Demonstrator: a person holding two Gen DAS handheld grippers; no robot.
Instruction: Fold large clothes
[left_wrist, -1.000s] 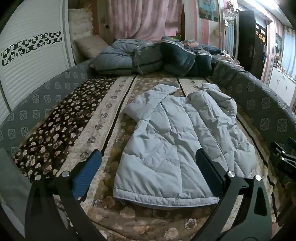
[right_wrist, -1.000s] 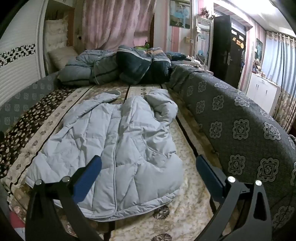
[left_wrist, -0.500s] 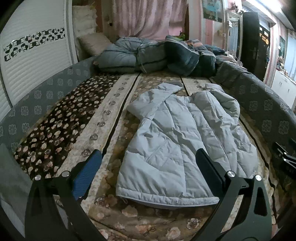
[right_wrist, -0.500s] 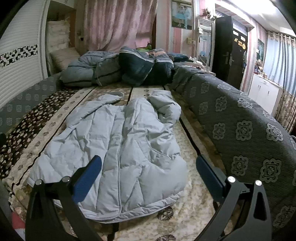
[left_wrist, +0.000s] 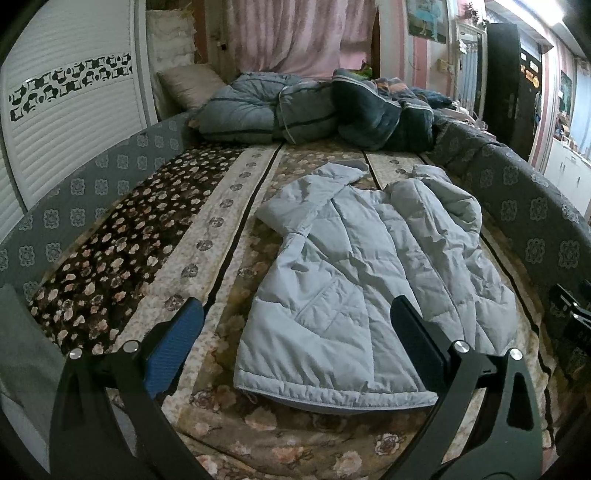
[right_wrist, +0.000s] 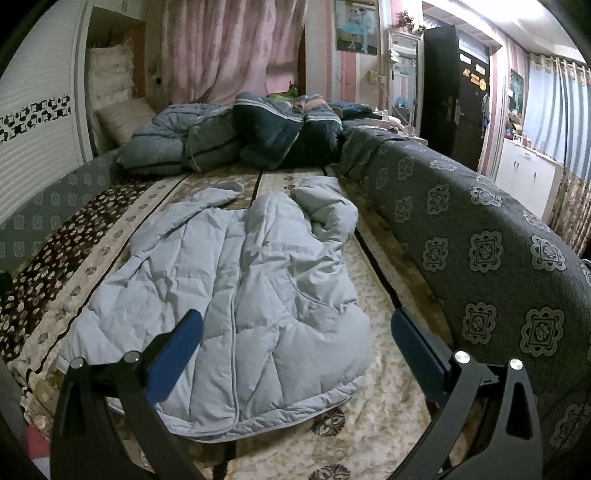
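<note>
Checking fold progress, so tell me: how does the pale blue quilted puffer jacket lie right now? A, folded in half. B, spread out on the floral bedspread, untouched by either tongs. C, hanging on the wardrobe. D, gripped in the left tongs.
B: the pale blue quilted puffer jacket lies spread on the floral bedspread, with both the left tongs and the right tongs open and empty.

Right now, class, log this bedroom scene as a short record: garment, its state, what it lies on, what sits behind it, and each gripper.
garment: light blue padded jacket
state: spread flat, unfolded, hem nearest the cameras
surface: floral bedspread
behind it: heap of blue quilts
left gripper: open, holding nothing
right gripper: open, holding nothing
</note>
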